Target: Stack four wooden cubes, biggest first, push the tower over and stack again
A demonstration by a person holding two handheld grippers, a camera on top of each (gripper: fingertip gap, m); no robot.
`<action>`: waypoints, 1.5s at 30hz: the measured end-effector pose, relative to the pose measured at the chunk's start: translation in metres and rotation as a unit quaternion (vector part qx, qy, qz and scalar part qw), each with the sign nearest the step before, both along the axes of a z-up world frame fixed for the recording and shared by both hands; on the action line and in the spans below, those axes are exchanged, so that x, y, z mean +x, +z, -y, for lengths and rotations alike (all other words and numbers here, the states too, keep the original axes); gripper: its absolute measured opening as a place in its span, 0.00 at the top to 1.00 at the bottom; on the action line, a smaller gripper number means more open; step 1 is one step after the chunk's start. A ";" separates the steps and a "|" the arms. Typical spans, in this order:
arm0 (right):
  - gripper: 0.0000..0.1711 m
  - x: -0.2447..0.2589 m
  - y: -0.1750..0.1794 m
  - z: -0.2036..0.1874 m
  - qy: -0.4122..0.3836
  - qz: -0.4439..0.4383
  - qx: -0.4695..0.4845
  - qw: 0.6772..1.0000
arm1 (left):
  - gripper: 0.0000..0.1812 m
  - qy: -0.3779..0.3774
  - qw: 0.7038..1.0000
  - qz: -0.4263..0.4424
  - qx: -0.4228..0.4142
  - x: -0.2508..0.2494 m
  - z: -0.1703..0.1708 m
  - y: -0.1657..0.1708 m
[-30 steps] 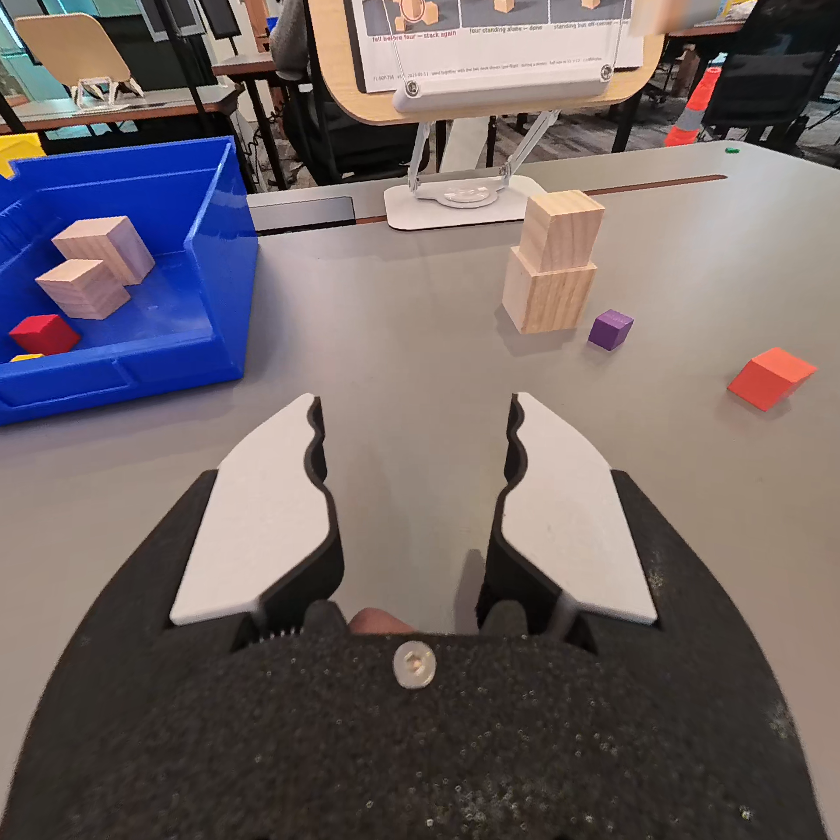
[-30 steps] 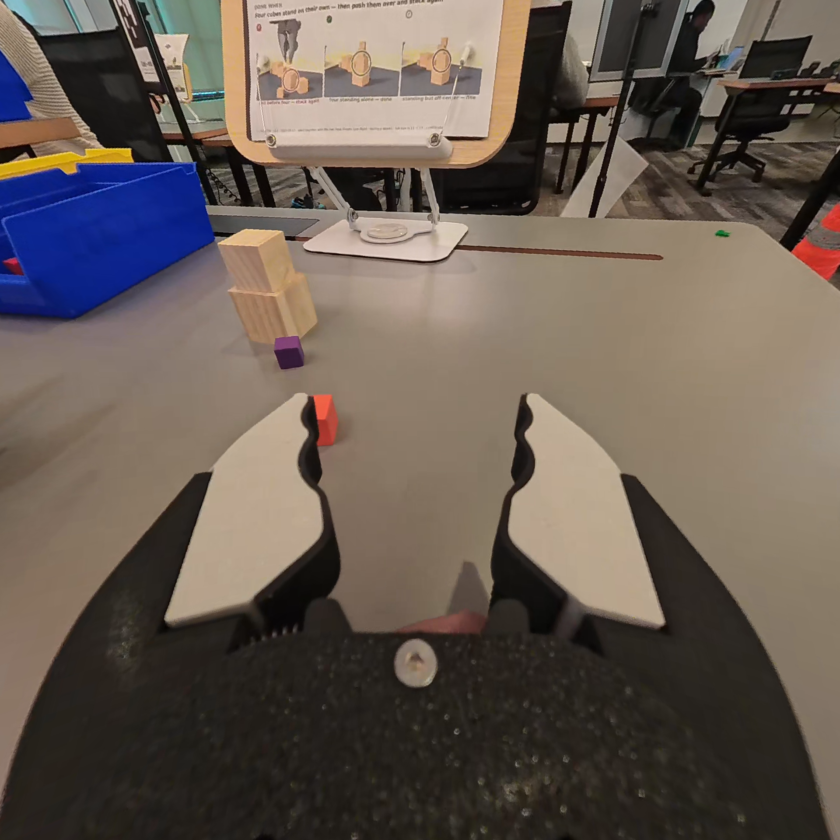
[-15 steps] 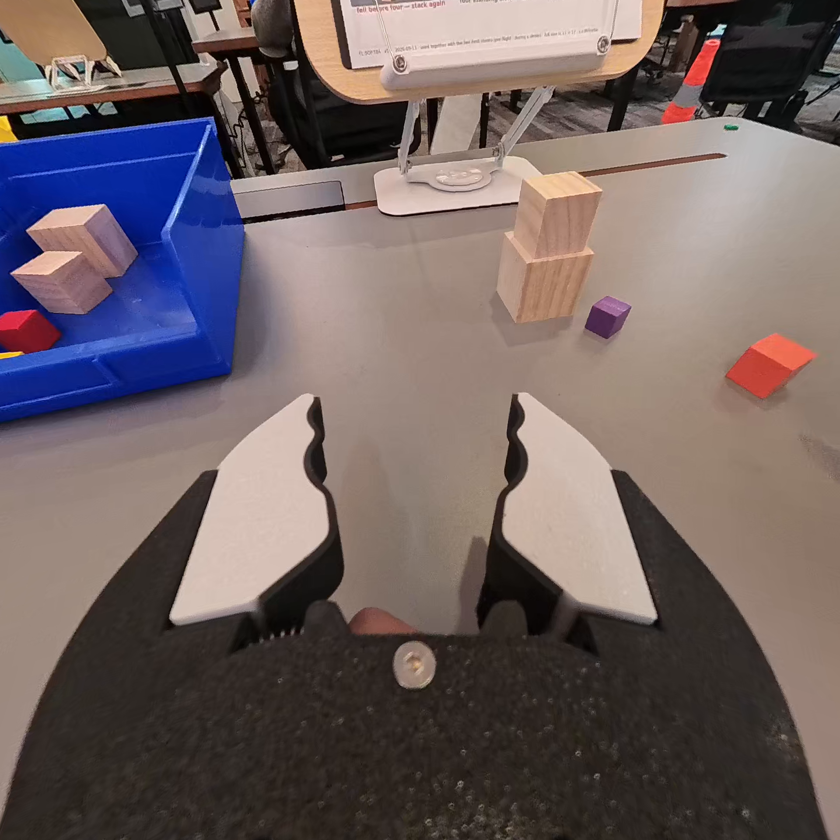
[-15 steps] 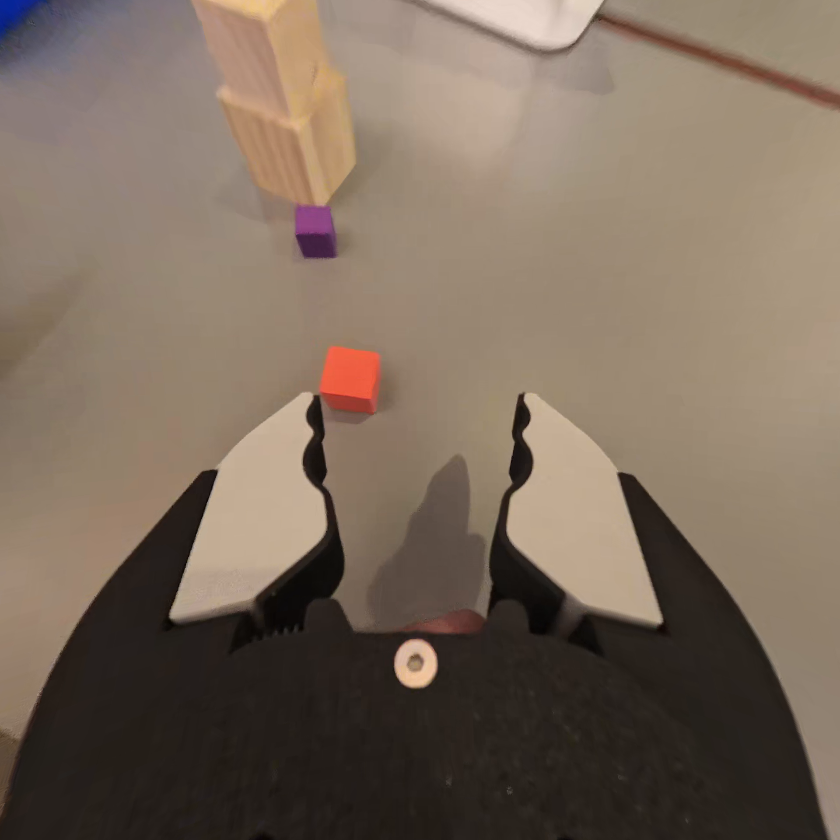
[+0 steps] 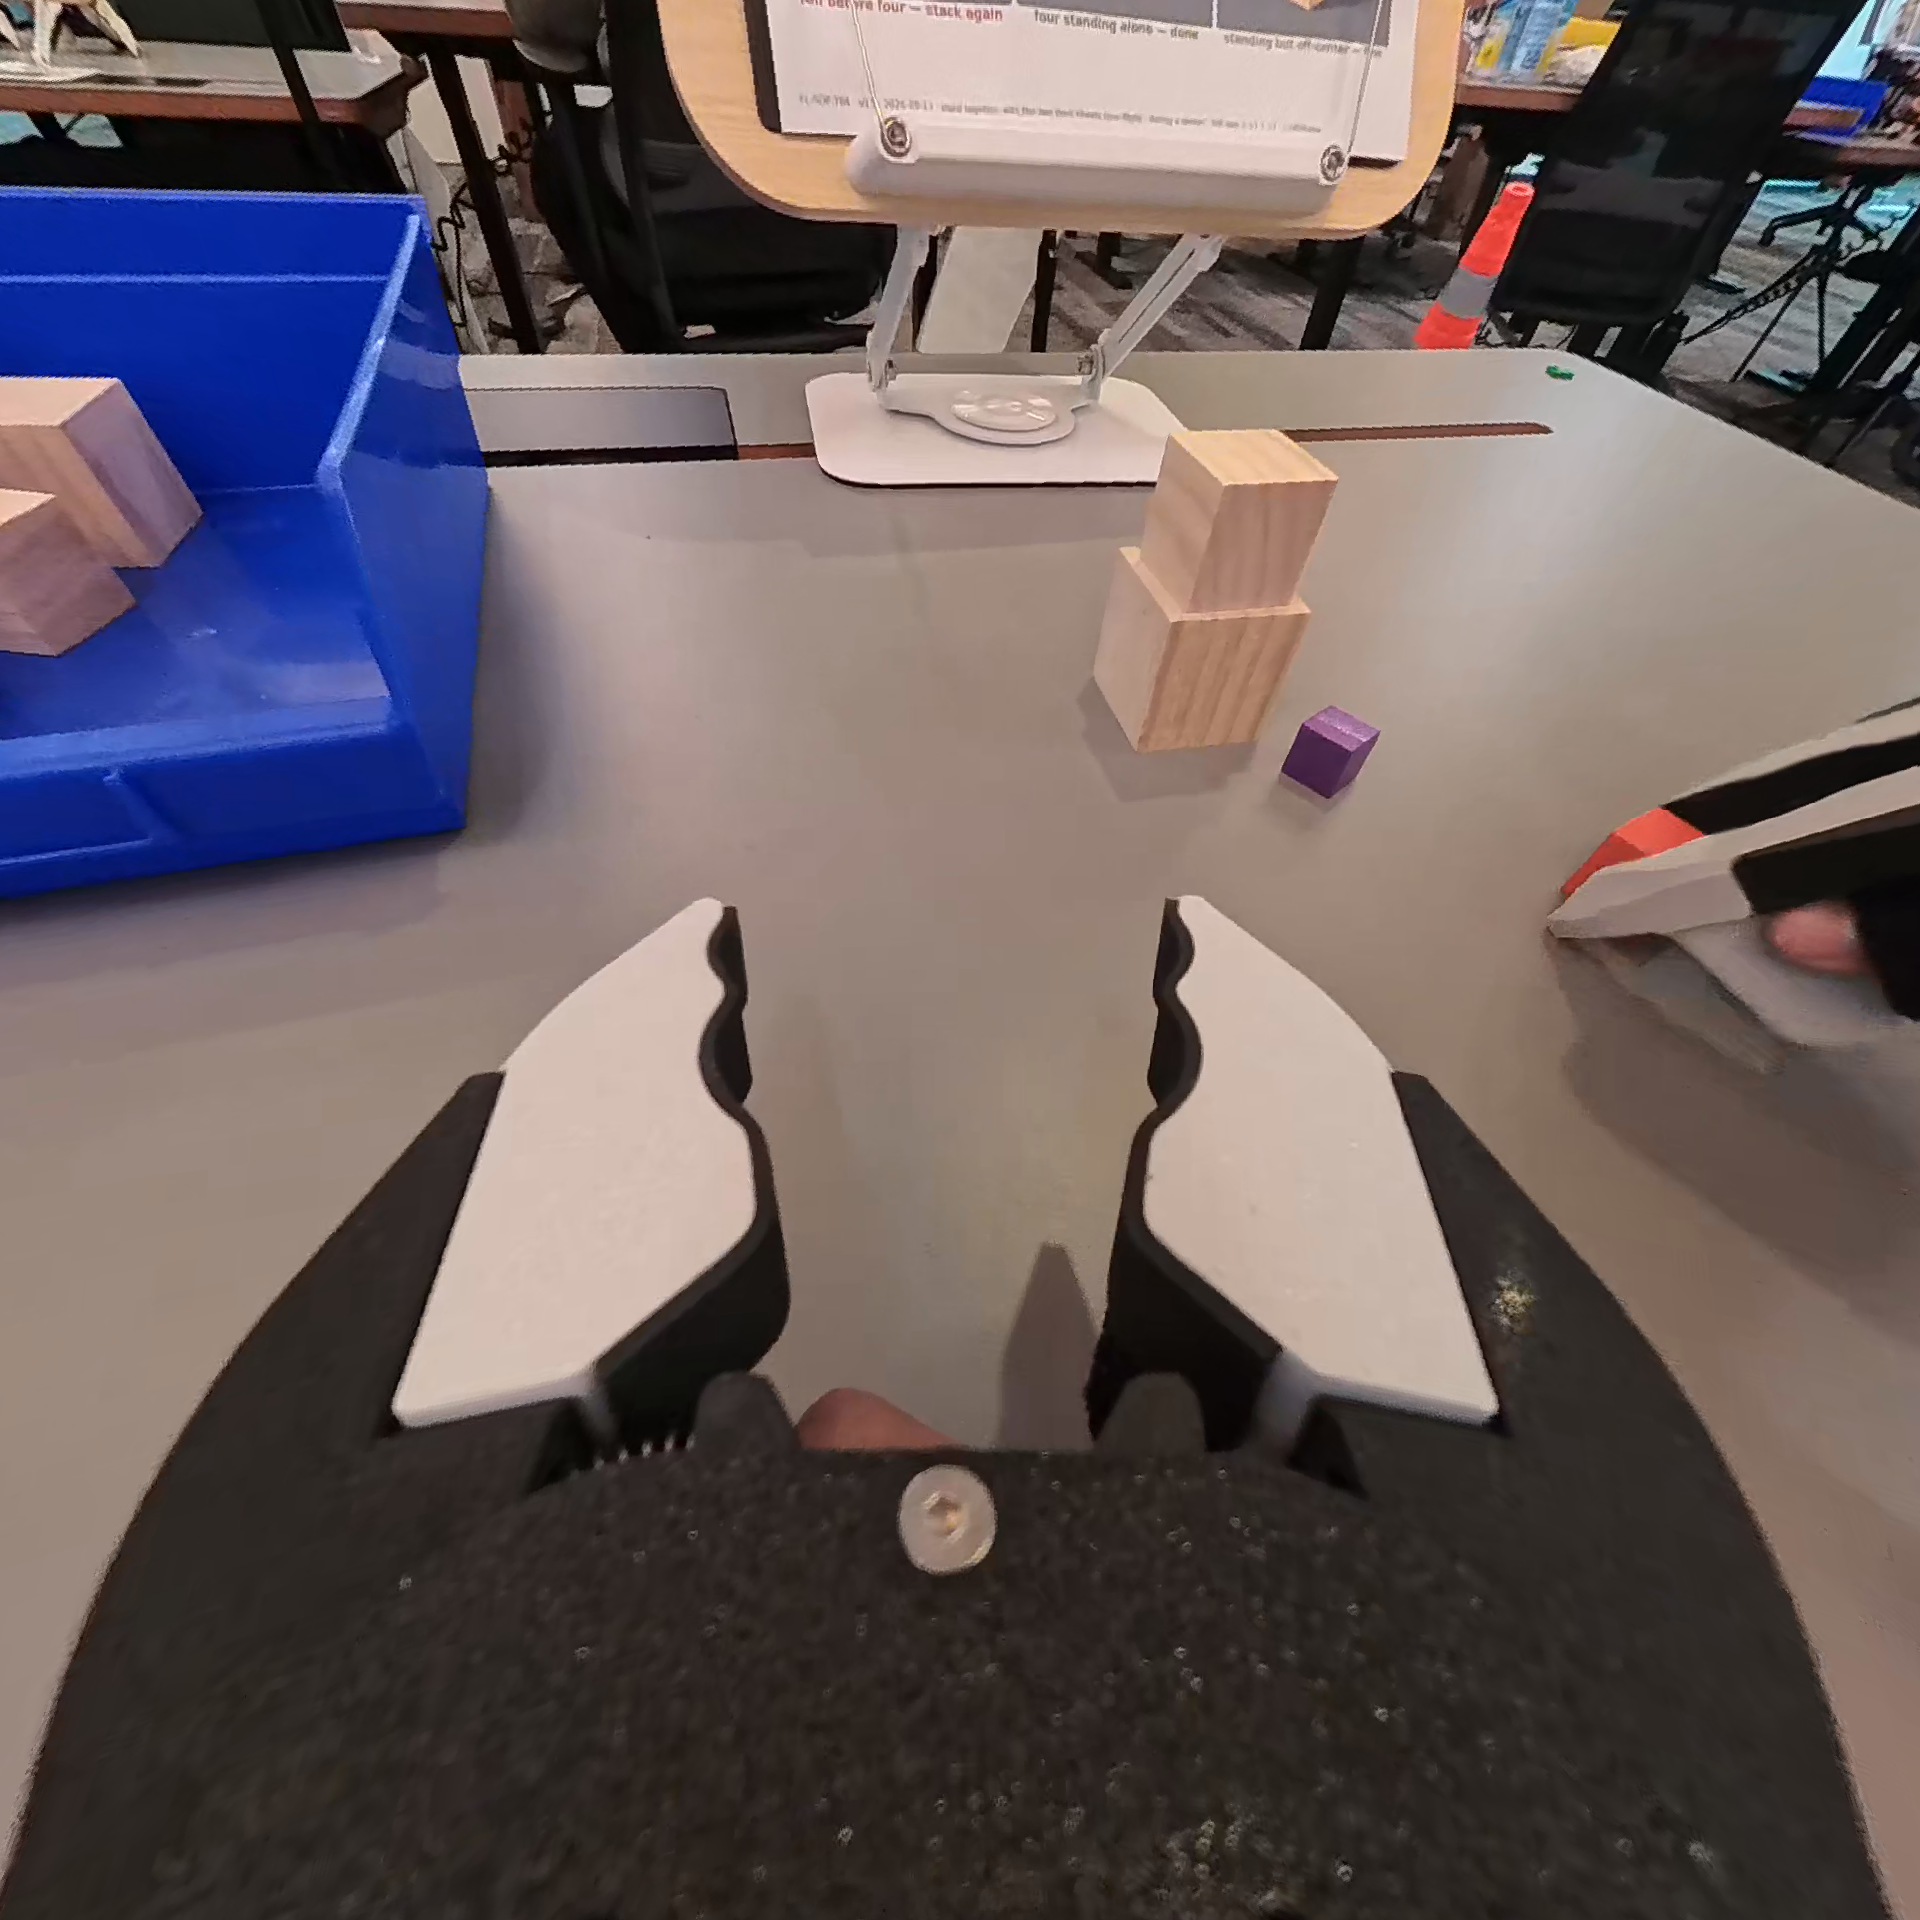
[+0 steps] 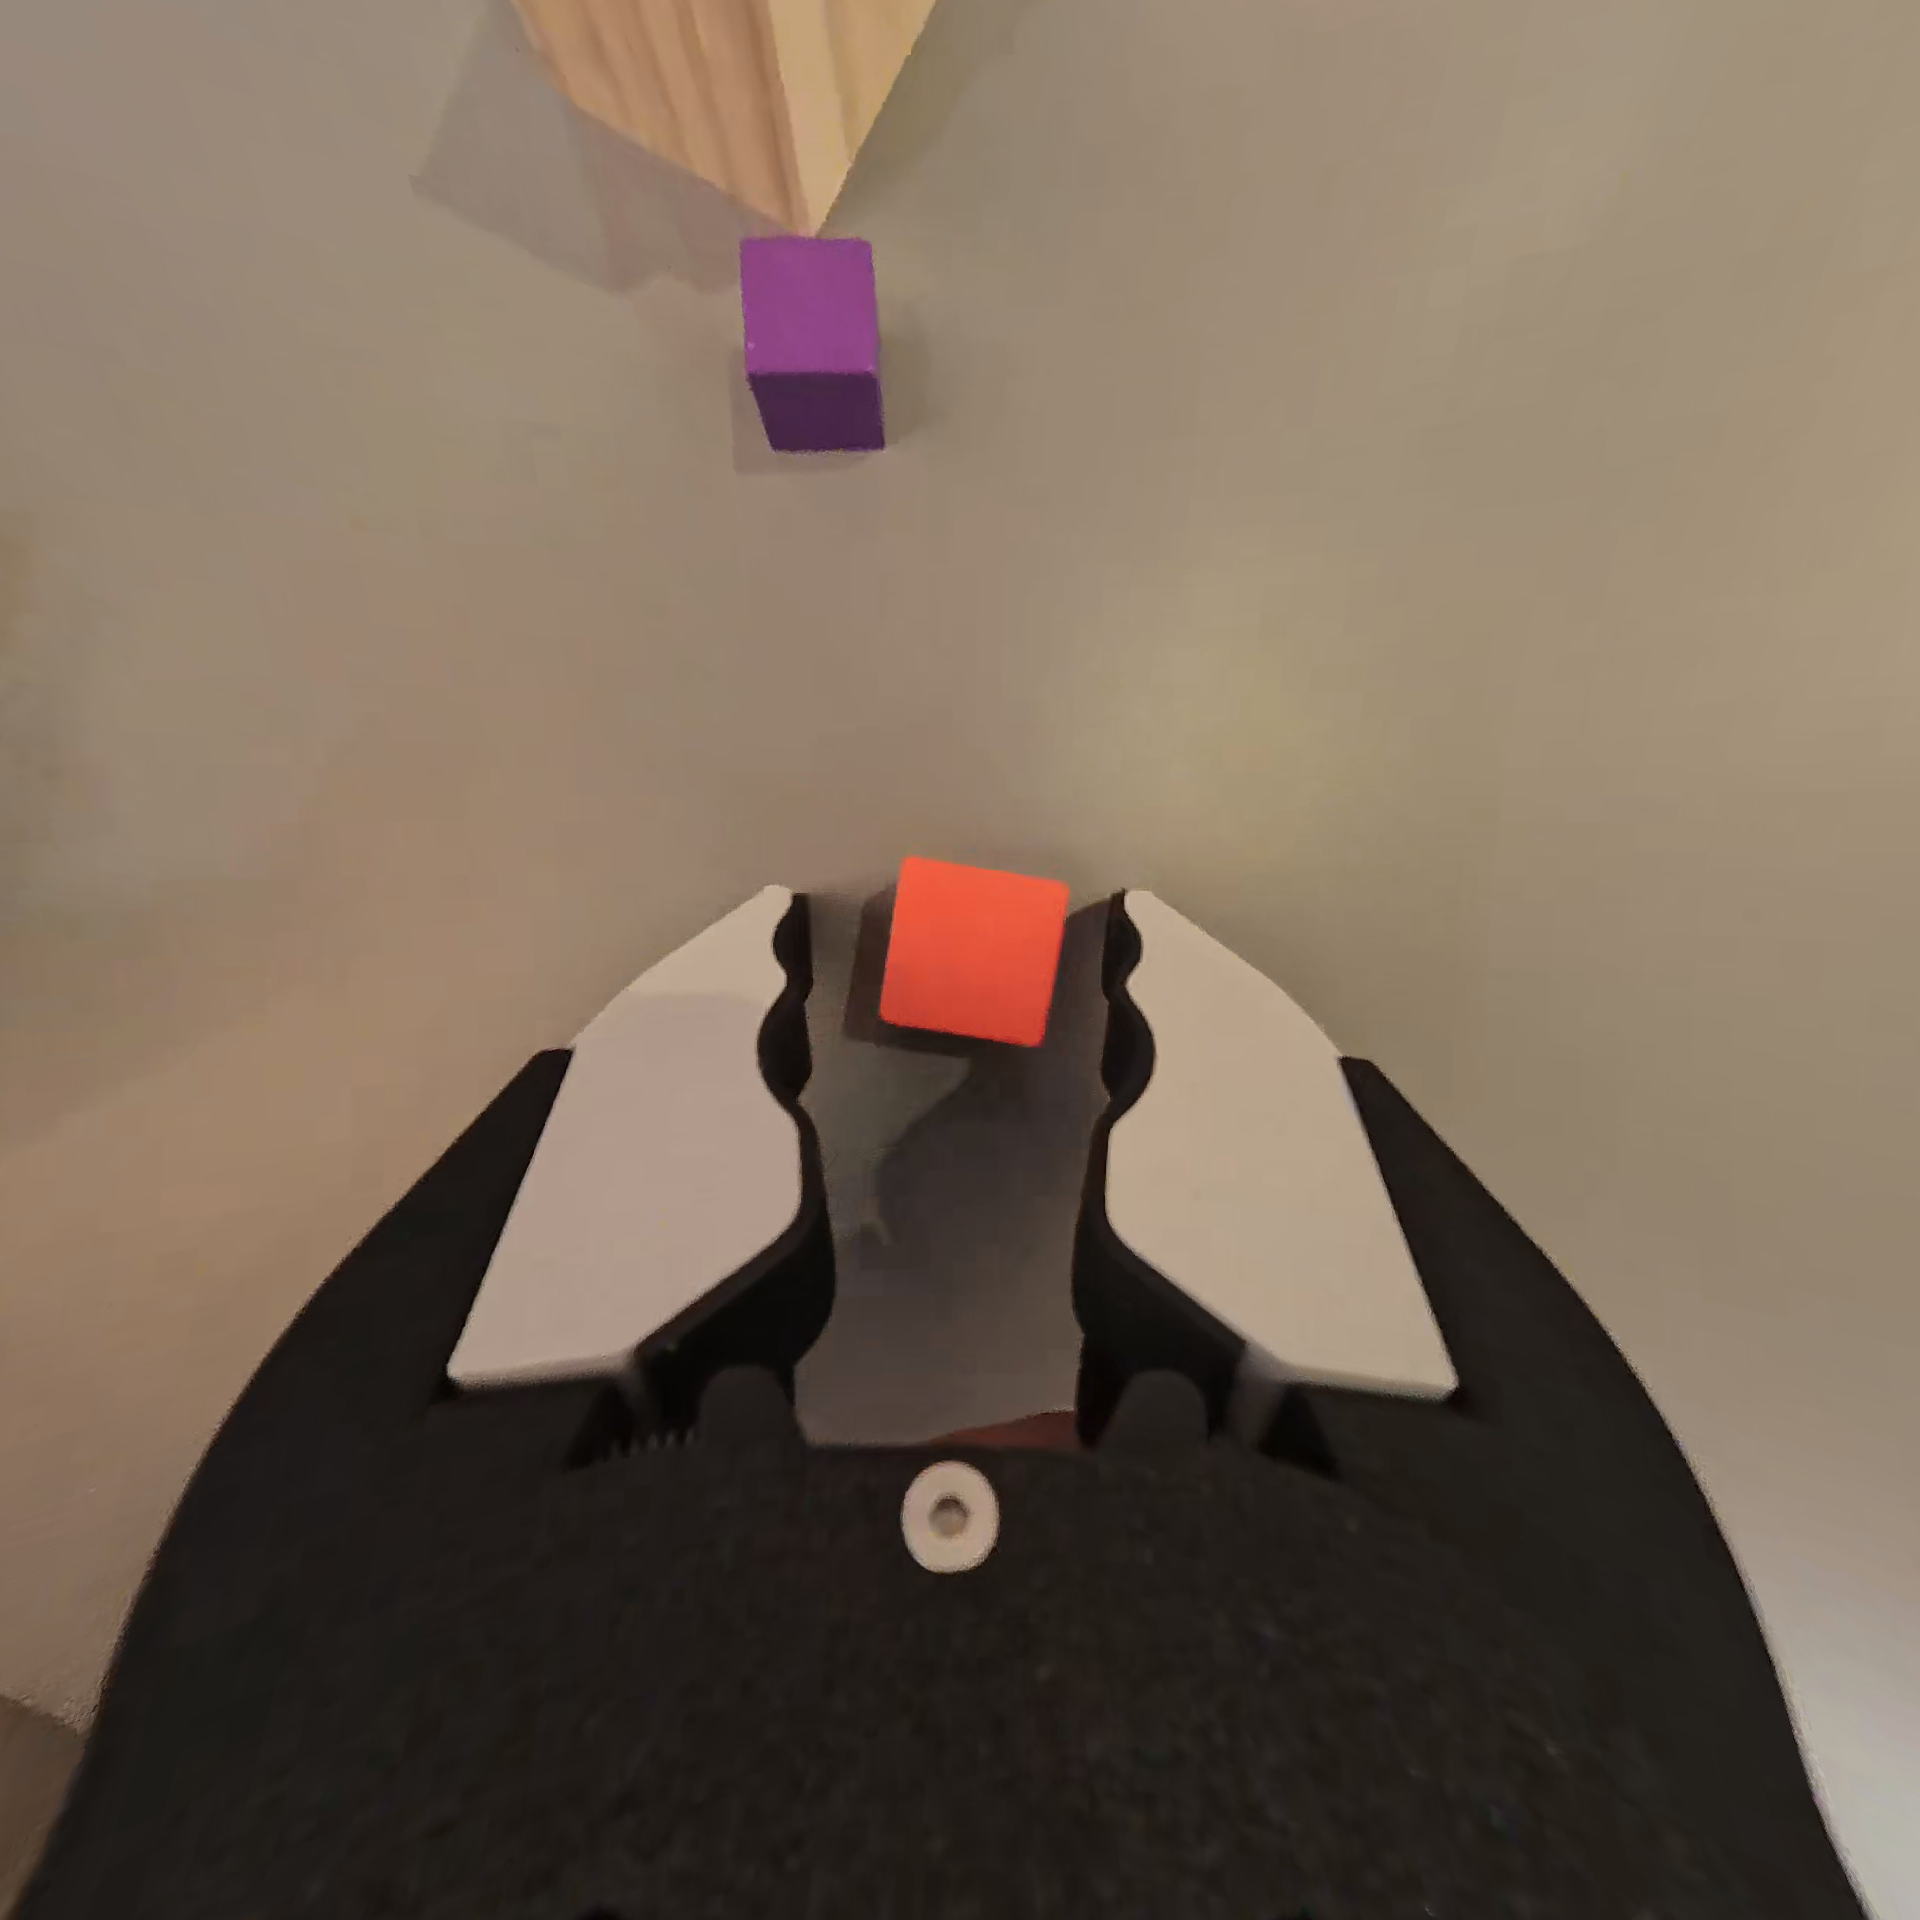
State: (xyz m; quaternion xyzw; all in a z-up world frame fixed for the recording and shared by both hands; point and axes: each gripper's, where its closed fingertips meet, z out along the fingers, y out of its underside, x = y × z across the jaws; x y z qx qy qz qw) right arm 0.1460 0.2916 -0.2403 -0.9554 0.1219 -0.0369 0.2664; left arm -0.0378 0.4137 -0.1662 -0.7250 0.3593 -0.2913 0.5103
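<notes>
A two-cube wooden stack stands on the grey table: a larger cube (image 5: pixel 1195 665) with a smaller cube (image 5: pixel 1236 520) on top. Only its base (image 6: pixel 727 94) shows in the right wrist view. A small purple cube (image 5: pixel 1330 750) (image 6: pixel 810 332) lies just in front of it. My right gripper (image 6: pixel 956 899) is low over the table with an orange cube (image 6: pixel 971 951) between its fingertips. The jaws are narrowed, with small gaps still showing. In the left wrist view its fingers (image 5: pixel 1683 883) partly hide the orange cube (image 5: pixel 1636 836). My left gripper (image 5: pixel 948 909) is open and empty.
A blue bin (image 5: pixel 395 520) at the left holds two more wooden cubes (image 5: pixel 94 468) (image 5: pixel 42 582). A white stand base (image 5: pixel 997 426) carrying a wooden instruction board sits at the back of the table, behind the stack.
My right gripper tilted down, moved forward over the orange cube and narrowed its jaws around it. My left gripper drifted slightly, still open.
</notes>
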 end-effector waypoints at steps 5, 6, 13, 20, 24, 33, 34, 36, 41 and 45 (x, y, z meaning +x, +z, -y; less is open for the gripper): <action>0.83 -0.003 0.001 -0.002 0.018 0.007 -0.003 1.000 | 0.59 -0.004 1.000 0.009 -0.011 -0.001 0.000 0.000; 0.83 -0.004 0.001 -0.002 0.023 0.006 -0.005 1.000 | 0.59 -0.005 1.000 0.011 -0.014 -0.001 0.000 0.000; 0.83 0.004 0.040 -0.008 0.055 0.085 0.080 0.992 | 0.59 -0.007 1.000 0.012 -0.018 -0.001 0.000 0.000; 0.83 0.006 0.114 0.007 0.067 0.180 0.270 0.944 | 0.60 -0.008 1.000 0.014 -0.011 -0.001 0.001 0.002; 0.83 0.001 0.128 0.033 0.055 0.208 0.342 0.915 | 0.59 -0.008 1.000 0.011 -0.003 -0.001 0.003 0.002; 0.83 0.011 0.105 0.070 -0.016 0.221 0.350 0.910 | 0.59 0.007 0.999 -0.009 0.036 0.000 0.004 0.003; 0.83 0.011 0.104 0.070 -0.016 0.220 0.349 0.911 | 0.59 0.008 0.999 -0.011 0.037 0.000 0.004 0.003; 0.83 0.012 0.105 0.069 -0.016 0.212 0.353 0.911 | 0.59 0.007 0.999 -0.014 0.037 0.000 0.004 0.002; 0.83 0.012 0.138 0.023 0.124 0.228 0.338 0.905 | 0.59 0.005 0.999 -0.016 0.034 0.001 0.004 0.001; 0.83 0.006 0.160 -0.054 0.324 0.211 0.267 0.883 | 0.59 0.002 0.999 -0.020 0.035 0.002 0.005 0.000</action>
